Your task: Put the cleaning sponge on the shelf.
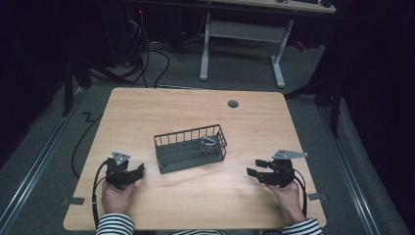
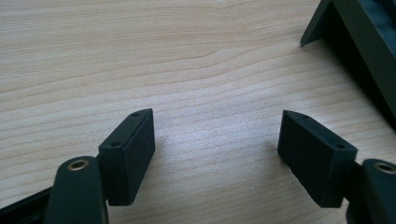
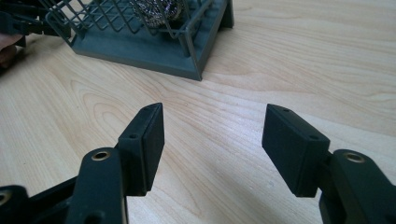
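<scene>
Wood table (image 1: 147, 112), grey basket (image 1: 169, 164) w/ scourer (image 1: 209, 143); no markings.

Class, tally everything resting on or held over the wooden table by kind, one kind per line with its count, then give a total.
Wire basket: 1
Steel wool scourer inside the basket: 1
Handheld grippers, left gripper and right gripper, both open with nothing between the fingers: 2
Total: 4

We see our right hand-held gripper (image 3: 212, 144) with jaws apart over bare desk (image 3: 303, 60); ahead stands a grey wire basket (image 3: 140, 44) holding a steel scourer (image 3: 156, 10).
</scene>
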{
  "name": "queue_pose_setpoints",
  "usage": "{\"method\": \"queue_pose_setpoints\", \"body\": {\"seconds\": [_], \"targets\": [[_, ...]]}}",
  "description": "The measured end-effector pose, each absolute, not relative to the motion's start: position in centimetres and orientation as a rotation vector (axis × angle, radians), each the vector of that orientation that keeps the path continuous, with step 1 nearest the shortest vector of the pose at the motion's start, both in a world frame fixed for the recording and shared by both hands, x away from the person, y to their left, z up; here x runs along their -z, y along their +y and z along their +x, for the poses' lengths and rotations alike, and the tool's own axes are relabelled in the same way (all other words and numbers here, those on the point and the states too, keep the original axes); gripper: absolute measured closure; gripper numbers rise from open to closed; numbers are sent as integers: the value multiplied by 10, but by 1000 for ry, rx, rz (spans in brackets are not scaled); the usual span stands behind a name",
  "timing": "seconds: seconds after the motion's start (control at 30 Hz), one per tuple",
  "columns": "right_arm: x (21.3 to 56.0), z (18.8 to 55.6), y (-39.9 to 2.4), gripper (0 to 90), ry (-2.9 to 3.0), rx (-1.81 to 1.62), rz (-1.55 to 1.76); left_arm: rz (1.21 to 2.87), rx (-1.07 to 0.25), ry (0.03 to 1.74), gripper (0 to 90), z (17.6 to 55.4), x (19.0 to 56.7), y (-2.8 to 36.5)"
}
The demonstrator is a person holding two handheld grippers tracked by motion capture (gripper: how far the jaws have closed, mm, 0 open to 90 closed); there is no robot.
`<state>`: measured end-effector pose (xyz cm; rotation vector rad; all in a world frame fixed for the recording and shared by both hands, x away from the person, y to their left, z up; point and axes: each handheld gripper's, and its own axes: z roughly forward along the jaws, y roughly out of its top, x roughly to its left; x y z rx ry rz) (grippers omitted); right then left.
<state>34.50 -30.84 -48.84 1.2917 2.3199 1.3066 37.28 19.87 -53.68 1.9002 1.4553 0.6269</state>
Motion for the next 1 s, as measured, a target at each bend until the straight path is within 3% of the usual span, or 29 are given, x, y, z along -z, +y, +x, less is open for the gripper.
{"method": "queue_pose_setpoints", "body": {"seconds": [1.0], "targets": [[530,358,-292,396,2307,-1135,1289,1901,-628,1455,278,373,537,199]]}}
